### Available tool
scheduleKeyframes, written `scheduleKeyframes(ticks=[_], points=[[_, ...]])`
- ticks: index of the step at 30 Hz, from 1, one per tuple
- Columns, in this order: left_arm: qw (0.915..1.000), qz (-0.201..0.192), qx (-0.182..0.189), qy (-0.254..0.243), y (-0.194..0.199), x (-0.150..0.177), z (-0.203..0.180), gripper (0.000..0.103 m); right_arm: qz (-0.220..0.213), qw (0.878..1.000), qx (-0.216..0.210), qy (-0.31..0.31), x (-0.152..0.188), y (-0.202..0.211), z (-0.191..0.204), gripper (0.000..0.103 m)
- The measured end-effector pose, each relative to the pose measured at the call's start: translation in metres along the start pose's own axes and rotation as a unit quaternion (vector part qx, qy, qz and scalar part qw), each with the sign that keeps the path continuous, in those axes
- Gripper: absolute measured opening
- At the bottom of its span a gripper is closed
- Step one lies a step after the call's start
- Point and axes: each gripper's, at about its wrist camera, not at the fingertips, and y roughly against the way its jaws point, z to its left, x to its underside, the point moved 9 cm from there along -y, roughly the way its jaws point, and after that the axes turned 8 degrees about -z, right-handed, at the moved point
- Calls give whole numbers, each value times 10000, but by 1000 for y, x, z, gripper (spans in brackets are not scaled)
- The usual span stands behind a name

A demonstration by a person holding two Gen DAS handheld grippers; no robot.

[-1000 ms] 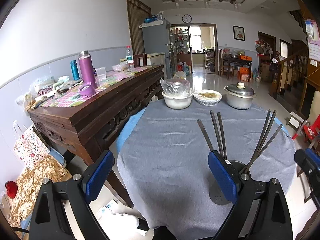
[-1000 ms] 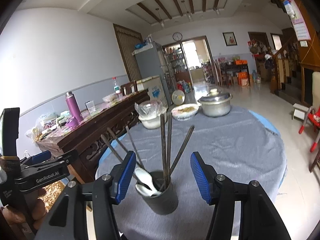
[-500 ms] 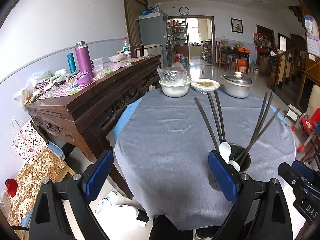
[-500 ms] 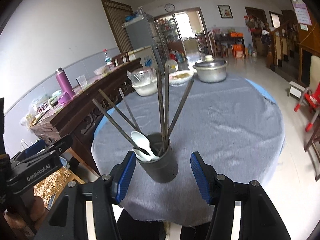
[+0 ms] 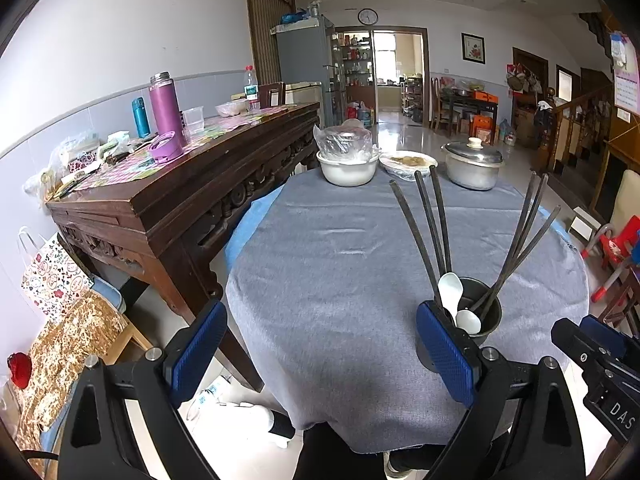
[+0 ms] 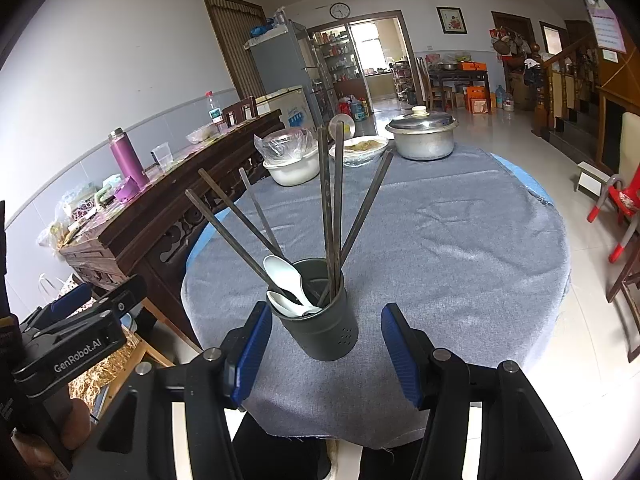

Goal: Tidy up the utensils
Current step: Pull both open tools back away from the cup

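Note:
A dark utensil cup (image 6: pixel 324 324) stands near the front edge of the round table with the grey cloth (image 6: pixel 440 248). It holds several dark chopsticks (image 6: pixel 331 216) and two white spoons (image 6: pixel 286 280). My right gripper (image 6: pixel 326 354) is open and empty, its blue pads on either side of the cup, just in front of it. My left gripper (image 5: pixel 320 354) is open and empty, left of the cup (image 5: pixel 480 322); its right pad partly hides the cup's base. The chopsticks (image 5: pixel 436 224) and spoons (image 5: pixel 450 294) show there too.
A white bowl with plastic wrap (image 5: pixel 348 160), a dish of food (image 5: pixel 408 162) and a lidded metal pot (image 5: pixel 472 164) stand at the table's far edge. A dark wooden sideboard (image 5: pixel 180 196) with a purple flask (image 5: pixel 166 110) stands left. A red chair (image 6: pixel 620 200) is at right.
Both grippers have pulled back and risen from the cup; the views now look down more on it. The cup and its utensils stay in place.

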Motion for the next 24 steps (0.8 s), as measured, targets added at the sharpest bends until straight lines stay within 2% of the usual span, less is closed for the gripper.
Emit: scheduleKeyframes(ticks=[24], points=[[9997,193,20,165,-15,10,11,95,69,9999,41,98,2,-12,9,61]])
